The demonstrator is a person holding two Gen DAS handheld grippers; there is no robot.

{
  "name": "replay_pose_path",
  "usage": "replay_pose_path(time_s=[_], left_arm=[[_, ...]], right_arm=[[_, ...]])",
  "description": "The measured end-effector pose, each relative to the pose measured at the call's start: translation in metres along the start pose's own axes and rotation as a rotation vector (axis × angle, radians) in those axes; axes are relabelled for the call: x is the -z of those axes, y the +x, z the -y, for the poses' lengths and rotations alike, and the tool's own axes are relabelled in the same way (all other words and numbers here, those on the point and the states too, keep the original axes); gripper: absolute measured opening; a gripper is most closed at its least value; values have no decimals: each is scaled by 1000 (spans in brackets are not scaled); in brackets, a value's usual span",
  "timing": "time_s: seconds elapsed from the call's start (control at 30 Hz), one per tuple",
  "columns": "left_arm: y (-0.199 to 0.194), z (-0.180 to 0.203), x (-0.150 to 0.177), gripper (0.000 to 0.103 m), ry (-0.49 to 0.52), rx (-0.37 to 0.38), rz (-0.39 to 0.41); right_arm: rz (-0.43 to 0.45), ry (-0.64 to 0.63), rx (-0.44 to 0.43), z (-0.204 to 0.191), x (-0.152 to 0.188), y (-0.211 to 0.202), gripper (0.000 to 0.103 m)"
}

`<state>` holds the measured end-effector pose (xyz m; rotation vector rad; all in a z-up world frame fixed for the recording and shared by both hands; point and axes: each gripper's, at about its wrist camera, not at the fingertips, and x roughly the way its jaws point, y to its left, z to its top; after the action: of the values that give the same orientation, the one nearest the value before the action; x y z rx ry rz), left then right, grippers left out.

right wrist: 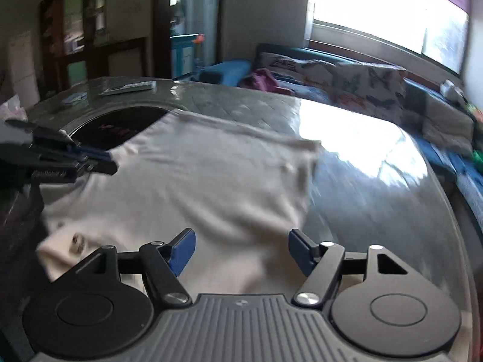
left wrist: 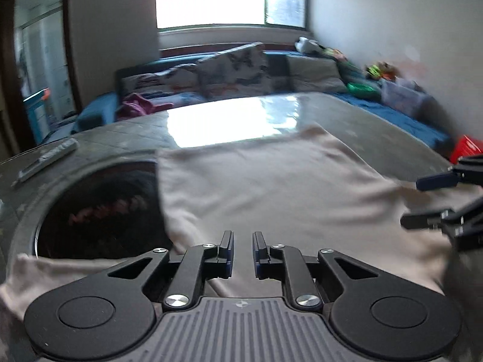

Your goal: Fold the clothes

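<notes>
Left gripper: tilted downward, jaws parted by a narrow gap, nothing pinched.
Right gripper: tilted downward, jaws spread wide, empty.

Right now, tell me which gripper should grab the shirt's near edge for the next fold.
Probably the right gripper: its jaws stand wide open with the white shirt lying directly between and beneath them. The left gripper also hovers over the cloth, but its jaws leave only a narrow gap and would need opening first.
</notes>
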<state>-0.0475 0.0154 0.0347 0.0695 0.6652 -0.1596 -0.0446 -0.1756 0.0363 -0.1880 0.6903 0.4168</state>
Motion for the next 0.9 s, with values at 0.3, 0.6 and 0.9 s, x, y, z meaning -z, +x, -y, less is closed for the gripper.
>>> replay_pose_path(time_s=[0.3,0.6,0.9], left_arm=[[-10,22,23,22,25,14,-20],[-10,22,26,24,18,-8,-23],[-11,18,29,36,22,-29,-19]], right_arm=[[10,319,187,79,61,-42,71],[12,376,333,134,81,-48,71],[74,447,429,148,79,-63,70]])
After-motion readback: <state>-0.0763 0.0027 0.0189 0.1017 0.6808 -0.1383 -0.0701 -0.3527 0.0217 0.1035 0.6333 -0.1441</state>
